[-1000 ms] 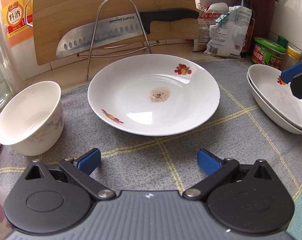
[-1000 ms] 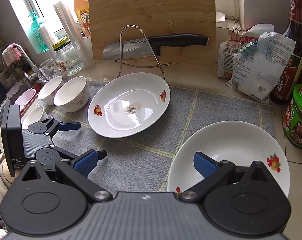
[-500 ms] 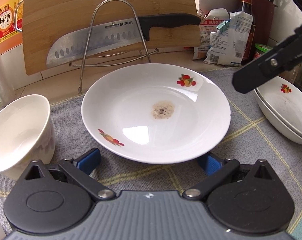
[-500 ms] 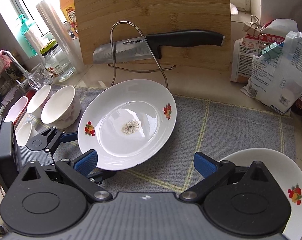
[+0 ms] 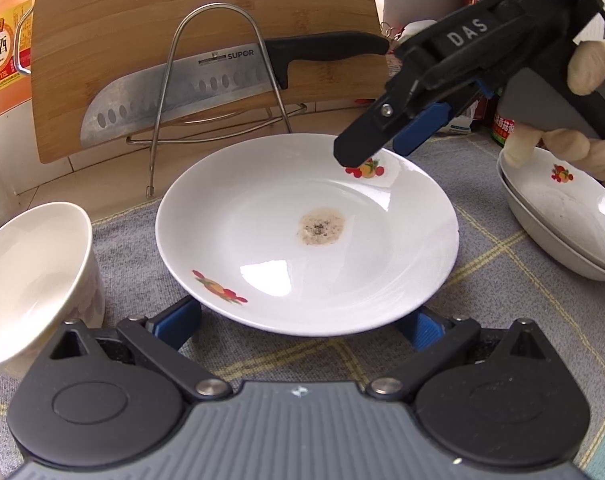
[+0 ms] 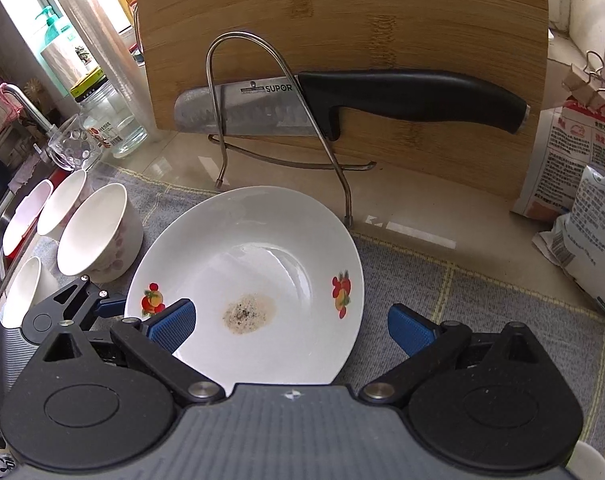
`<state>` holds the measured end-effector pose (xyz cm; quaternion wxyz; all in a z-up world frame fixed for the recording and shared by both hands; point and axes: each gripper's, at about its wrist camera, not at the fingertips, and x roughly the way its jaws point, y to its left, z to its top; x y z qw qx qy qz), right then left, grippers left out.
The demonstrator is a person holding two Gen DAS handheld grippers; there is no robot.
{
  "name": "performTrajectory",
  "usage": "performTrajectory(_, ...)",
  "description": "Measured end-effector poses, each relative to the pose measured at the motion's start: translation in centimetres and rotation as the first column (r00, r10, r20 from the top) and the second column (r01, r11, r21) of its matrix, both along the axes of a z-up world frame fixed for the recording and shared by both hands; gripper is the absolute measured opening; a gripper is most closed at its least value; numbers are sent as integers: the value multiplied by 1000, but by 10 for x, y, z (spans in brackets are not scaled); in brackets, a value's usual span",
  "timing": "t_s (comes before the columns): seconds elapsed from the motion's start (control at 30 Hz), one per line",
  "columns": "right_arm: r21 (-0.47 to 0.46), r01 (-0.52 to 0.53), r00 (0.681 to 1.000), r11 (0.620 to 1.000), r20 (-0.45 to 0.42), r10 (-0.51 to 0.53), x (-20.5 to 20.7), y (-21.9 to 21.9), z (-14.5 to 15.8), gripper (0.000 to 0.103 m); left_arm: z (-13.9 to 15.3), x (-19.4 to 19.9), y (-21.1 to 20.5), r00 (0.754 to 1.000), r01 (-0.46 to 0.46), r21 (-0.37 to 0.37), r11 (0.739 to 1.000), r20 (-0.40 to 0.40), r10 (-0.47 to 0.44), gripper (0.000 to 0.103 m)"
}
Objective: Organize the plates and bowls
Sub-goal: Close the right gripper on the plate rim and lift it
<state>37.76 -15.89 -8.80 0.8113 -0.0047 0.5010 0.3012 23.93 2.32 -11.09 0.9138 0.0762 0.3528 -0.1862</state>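
Left wrist: both open claws flank the plate (image 5: 302, 236) rim, cloth (image 5: 502, 288) beyond.

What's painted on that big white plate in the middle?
The plate is white with small red-and-orange fruit motifs on its rim, clearest in the right wrist view.

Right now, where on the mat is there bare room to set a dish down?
Bare mat lies right of the plate, up to the bags. A smaller patch separates plate and stacked plates. Left of the plate it is crowded with bowls.
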Motion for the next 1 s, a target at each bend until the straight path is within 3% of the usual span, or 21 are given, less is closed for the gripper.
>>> performTrajectory(0.37,73,-73,995,995,-69,78,39,15,-15,103,0,1,-2,1000,-4,1,1000,-3,4,103)
performTrajectory(1.0,118,-167,981,979,-80,177,57,37,-25,103,0,-7,1,999,30,-6,1000,23,-30,103)
